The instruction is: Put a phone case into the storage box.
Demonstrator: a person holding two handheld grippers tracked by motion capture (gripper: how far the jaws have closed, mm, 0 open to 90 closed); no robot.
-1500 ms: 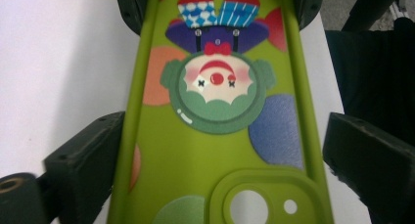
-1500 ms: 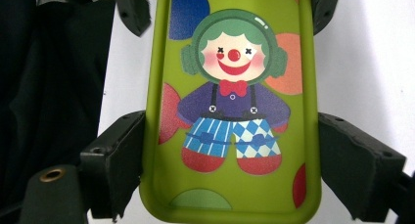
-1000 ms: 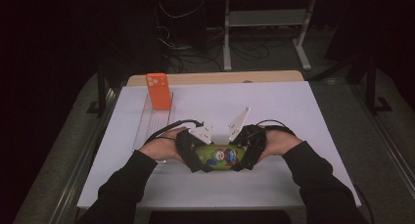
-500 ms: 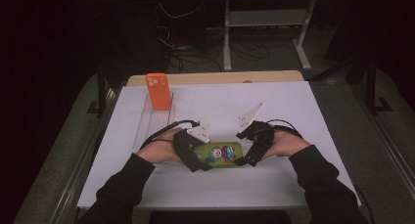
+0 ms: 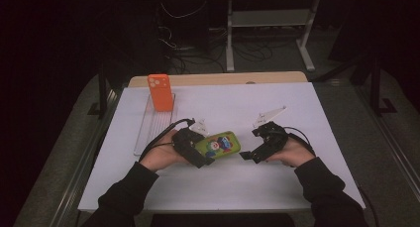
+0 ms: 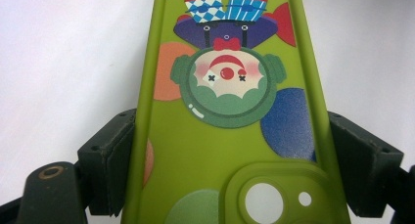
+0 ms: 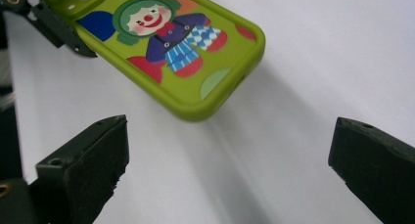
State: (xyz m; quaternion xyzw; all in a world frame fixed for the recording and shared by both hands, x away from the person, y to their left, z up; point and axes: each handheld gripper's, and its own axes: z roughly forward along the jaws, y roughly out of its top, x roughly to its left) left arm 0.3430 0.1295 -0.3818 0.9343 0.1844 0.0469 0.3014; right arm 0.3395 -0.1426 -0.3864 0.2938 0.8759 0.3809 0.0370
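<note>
Since the earlier frames my right gripper [image 5: 250,155] has let go of the green phone case [image 5: 218,145] and drawn back, its jaws having just spread wide with nothing between them, so the case now hangs above the white table [image 5: 297,113] clamped by its camera end in my left gripper [image 5: 200,155]. From the right gripper the case lies just ahead, long axis pointing at it, rounded free end nearest. My left gripper view shows pads pressing both long edges; the high view adds an orange case [image 5: 160,92] standing beyond the left gripper.
</note>
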